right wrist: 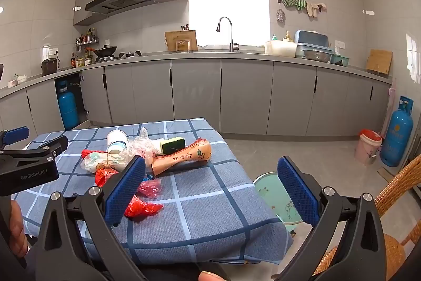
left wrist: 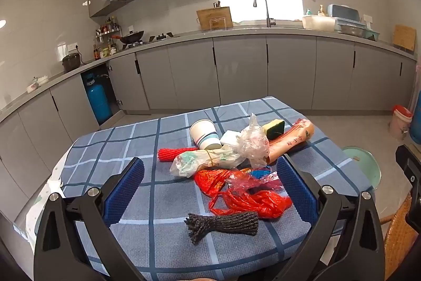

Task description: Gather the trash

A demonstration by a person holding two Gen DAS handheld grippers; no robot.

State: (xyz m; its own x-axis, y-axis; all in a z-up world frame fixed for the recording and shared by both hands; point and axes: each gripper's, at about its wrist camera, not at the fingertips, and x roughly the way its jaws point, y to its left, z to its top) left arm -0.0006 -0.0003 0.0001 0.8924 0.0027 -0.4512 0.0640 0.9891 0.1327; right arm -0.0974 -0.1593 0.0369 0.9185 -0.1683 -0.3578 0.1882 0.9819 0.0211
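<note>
A pile of trash lies on a table with a blue checked cloth (left wrist: 136, 144): a red plastic bag (left wrist: 252, 199), a black foam net (left wrist: 223, 224), a red foam net (left wrist: 173, 153), a paper cup (left wrist: 205, 134), clear plastic wrap (left wrist: 252, 144), a sponge (left wrist: 275, 128) and an orange packet (left wrist: 292, 140). My left gripper (left wrist: 210, 170) is open and empty above the pile's near side. My right gripper (right wrist: 210, 170) is open and empty over the table's right edge, right of the red bag (right wrist: 142, 208) and the orange packet (right wrist: 184, 157). The left gripper's body (right wrist: 29, 165) shows at left.
A green round stool (right wrist: 279, 199) stands right of the table, with a wicker chair (right wrist: 394, 202) beyond it. A pink bin with a red lid (right wrist: 368, 145) and a blue gas cylinder (right wrist: 397, 136) stand on the floor by the grey cabinets.
</note>
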